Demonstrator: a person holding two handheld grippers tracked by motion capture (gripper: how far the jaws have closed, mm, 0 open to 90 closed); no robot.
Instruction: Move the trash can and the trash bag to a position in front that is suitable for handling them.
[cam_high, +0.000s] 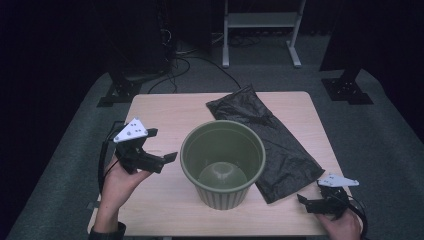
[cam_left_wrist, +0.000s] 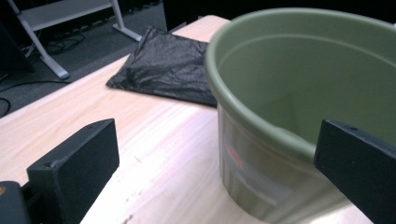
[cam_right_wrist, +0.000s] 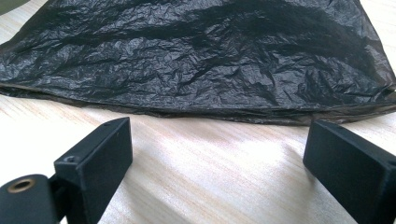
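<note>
An olive green plastic bin (cam_high: 222, 162) stands upright in the middle of the wooden table (cam_high: 165, 107); nothing shows inside it. A crumpled black plastic bag (cam_high: 272, 142) lies flat behind and to the right of the bin. My left gripper (cam_high: 162, 145) hovers open just left of the bin's rim, holding nothing. Between its jaws the left gripper view shows the bin (cam_left_wrist: 289, 93), with the bag (cam_left_wrist: 163, 65) beyond. My right gripper (cam_high: 310, 192) sits open at the table's near right corner. In the right gripper view its jaws point at the bag's near edge (cam_right_wrist: 210, 70).
A white metal frame (cam_high: 260, 20) stands on the floor beyond the table. Two black stand bases (cam_high: 117, 92) (cam_high: 347, 90) flank the far corners, and cables (cam_high: 190, 60) trail across the grey carpet. Bare tabletop lies in front of and left of the bin.
</note>
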